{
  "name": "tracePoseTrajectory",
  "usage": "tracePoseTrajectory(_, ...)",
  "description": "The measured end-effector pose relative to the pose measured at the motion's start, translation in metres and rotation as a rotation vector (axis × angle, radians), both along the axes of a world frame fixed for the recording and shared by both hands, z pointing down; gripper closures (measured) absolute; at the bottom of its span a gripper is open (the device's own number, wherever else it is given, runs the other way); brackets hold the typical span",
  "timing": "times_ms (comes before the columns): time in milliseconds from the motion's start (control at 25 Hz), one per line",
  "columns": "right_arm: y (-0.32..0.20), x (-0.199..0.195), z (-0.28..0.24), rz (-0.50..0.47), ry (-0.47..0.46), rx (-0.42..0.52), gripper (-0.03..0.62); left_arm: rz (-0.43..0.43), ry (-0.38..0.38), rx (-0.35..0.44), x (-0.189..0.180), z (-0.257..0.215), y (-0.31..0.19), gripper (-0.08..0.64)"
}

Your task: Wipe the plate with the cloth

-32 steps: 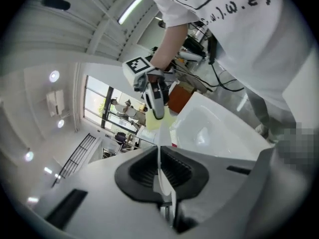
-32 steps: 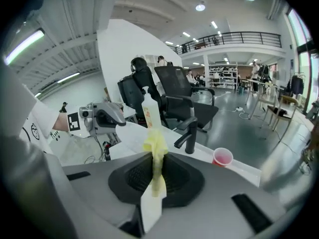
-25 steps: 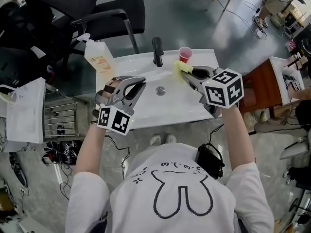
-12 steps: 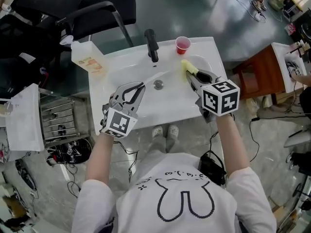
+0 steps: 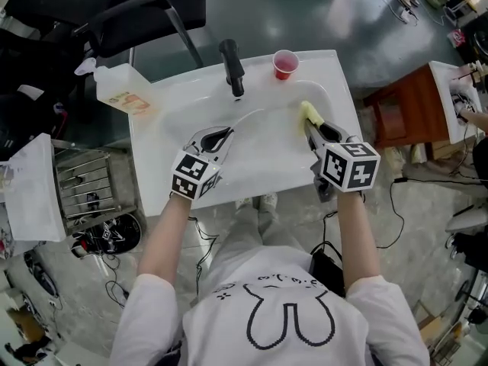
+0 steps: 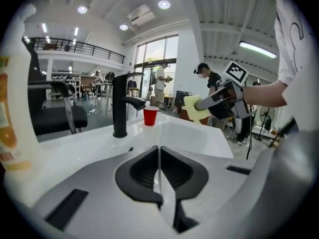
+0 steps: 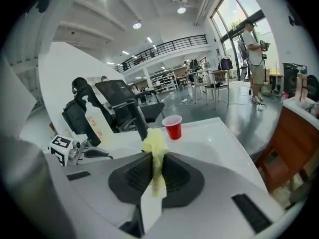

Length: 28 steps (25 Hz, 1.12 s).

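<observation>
**Both grippers lowered to the sink**

Your left gripper (image 5: 221,136) jaws sit together over the sink (image 5: 149,166); a pale sliver between them may be the plate (image 6: 159,169). Your right gripper (image 5: 310,126) jaws clamp the yellow cloth (image 5: 307,113) above the basin's right side.

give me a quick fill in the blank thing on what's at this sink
1. The right gripper is shut on a yellow ___.
2. The cup on the sink rim is ___.
3. The faucet beside the cup is ___.
Missing words: cloth; red; black.
</observation>
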State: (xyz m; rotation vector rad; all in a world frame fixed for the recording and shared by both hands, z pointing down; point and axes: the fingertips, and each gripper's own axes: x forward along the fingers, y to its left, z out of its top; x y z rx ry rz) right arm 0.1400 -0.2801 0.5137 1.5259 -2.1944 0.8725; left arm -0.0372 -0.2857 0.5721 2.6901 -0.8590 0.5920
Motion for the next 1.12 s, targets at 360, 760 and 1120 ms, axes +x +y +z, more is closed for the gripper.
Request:
tracePoseTrajectory(360, 0.011, -0.001, 0.028, 0.067, -0.043, -0.060, 0.541, -0.226, 0.228, -0.499, -0.007, 0.076, -0.023, 0.540)
tracePoseTrajectory(760, 0.025, 0.008, 0.037, 0.136, -0.046, -0.099, 0.541, -0.377, 0.291, -0.907, -0.011, 0.135, -0.029, 0.538)
tracePoseTrajectory(1120, 0.029, -0.003, 0.042, 0.143, -0.042, -0.113, 0.541, -0.335, -0.183, -0.694, -0.017, 0.165, -0.028, 0.485)
